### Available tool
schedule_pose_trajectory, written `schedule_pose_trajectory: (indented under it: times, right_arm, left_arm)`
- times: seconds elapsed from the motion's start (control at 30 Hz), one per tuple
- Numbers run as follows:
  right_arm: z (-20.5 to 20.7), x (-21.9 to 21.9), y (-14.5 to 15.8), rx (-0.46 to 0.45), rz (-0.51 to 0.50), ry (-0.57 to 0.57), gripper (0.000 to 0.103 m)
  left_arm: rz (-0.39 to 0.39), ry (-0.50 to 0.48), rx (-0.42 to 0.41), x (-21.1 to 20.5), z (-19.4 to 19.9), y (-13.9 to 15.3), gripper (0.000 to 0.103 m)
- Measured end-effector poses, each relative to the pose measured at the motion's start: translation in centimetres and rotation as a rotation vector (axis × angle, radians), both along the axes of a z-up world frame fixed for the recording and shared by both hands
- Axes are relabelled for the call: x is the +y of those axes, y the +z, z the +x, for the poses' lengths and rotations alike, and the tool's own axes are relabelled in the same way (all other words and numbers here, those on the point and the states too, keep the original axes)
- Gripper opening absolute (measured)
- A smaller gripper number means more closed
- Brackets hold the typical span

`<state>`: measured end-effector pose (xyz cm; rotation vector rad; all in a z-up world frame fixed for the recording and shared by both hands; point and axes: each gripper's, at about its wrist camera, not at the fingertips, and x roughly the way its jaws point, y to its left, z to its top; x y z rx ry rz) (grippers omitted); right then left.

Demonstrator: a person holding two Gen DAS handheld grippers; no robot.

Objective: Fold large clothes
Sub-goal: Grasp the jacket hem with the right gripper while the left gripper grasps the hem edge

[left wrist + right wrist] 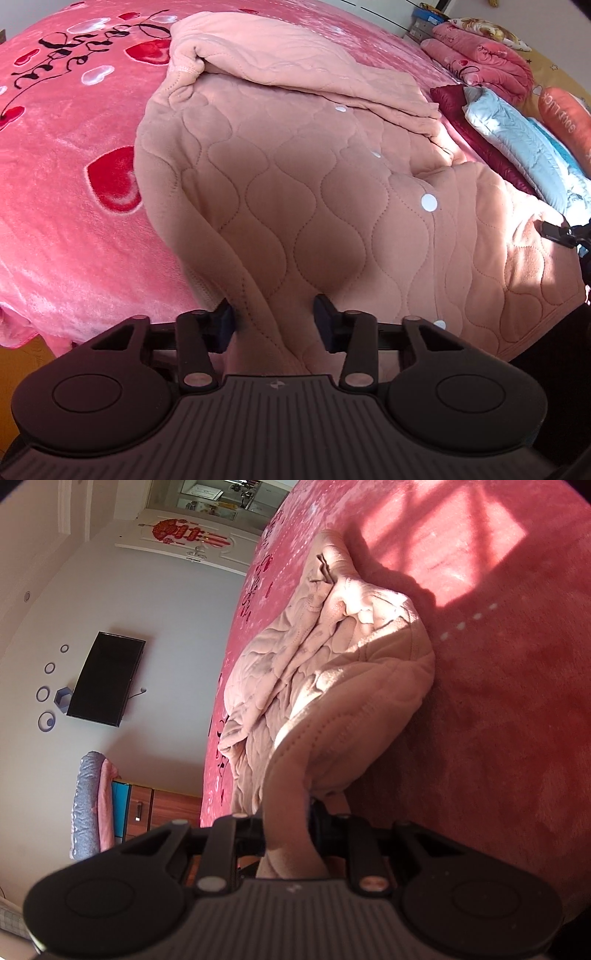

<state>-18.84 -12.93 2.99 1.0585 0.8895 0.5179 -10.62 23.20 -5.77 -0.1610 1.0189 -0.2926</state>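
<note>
Fabric fills the bottom centre of both views, so starting there: the left gripper (275, 319) has its fingers (224, 317) set apart with a thick fold of the peach quilted jacket (295, 192) running between them. The left pad touches the cloth, but the right one looks a bit clear of it, so I can't tell if it's really gripping or just loosely around the fold. The right gripper (288, 825) looks clenched on a rolled edge of the same jacket (332, 686), pads mostly hidden behind the cloth. The jacket itself lies bunched on the pink bed (66, 206), hem towards the cameras, a sleeve or collar folded over at the upper middle of the left view. My guess on handling: padded fleece, soft and floppy, fairly bulky but not heavy, grippy rather than slick, nothing to break. It'll sag and bulge in the middle, so I'd take it by the stitched edges or seams, not the puffy middle. Only the left view shows the white snaps (428, 202), the other gripper's tip at the right edge, and the folded stack (517, 140) at the upper right. Only the right view shows the sun patch (443, 554) at the top right and the TV (105, 679) on the wall at the left.
</note>
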Motion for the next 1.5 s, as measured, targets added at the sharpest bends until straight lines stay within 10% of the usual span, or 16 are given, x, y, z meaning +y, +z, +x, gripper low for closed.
schedule_pose_trajectory:
  times: [0.07, 0.17, 0.5, 0.87, 1.5]
  right_arm:
    - [-0.1, 0.0, 0.0, 0.011, 0.008, 0.001, 0.019]
    - [-0.3, -0.2, -0.2, 0.034, 0.048, -0.012, 0.019]
    - [1.0, -0.5, 1.1, 0.082, 0.3, -0.101, 0.019]
    - [10.6, -1.2, 5.2, 0.039, 0.37, -0.234, 0.022]
    - [23.8, -1.7, 1.3, 0.079, 0.306, -0.402, 0.059]
  left_arm:
    - [-0.035, 0.04, 0.013, 0.8, 0.1, 0.3, 0.013]
    - [-0.106, 0.065, 0.01, 1.6, -0.2, 0.9, 0.009]
    - [-0.414, 0.101, -0.06, 3.6, 2.2, 4.6, 0.007]
    - [-0.694, 0.369, -0.14, 8.6, 11.0, 5.4, 0.007]
    - [-0.481, 0.333, -0.202, 8.4, 17.5, 5.1, 0.02]
